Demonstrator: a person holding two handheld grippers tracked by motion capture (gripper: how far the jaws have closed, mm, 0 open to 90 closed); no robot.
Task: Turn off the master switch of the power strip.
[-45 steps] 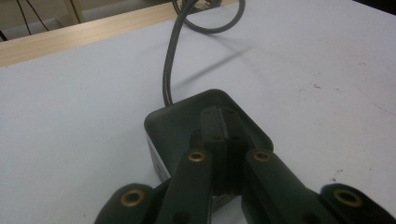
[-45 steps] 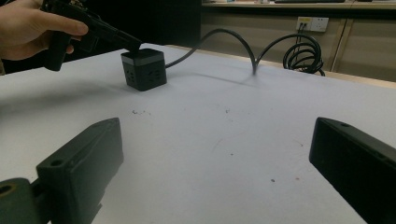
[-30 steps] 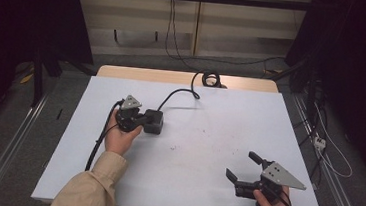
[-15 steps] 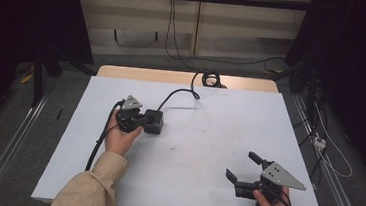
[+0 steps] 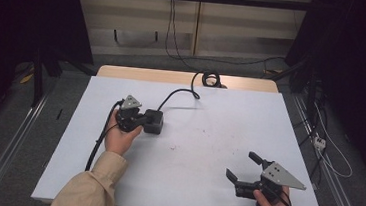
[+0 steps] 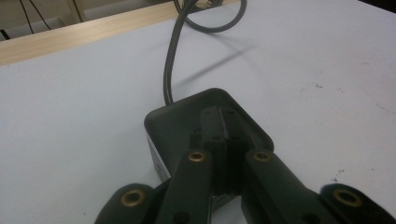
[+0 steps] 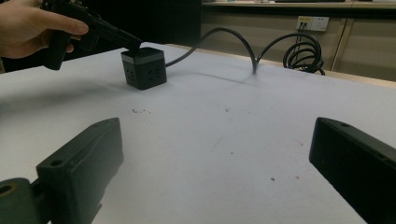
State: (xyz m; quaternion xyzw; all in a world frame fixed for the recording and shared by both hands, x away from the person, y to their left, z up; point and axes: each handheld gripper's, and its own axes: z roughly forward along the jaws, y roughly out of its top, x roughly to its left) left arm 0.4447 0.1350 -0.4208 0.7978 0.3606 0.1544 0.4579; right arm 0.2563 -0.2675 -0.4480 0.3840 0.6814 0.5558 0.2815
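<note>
While my left hand-held gripper (image 5: 142, 120), jaws pressed together, is resting on the black power cube (image 5: 153, 121) at the table's (image 5: 217, 151) left, my right hand-held gripper (image 5: 246, 169) is waiting spread near right; nothing's gripped yet.

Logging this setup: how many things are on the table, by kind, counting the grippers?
Grippers: 2, left and right
Socket cube: 1
Cable: 1
Total: 4
</note>
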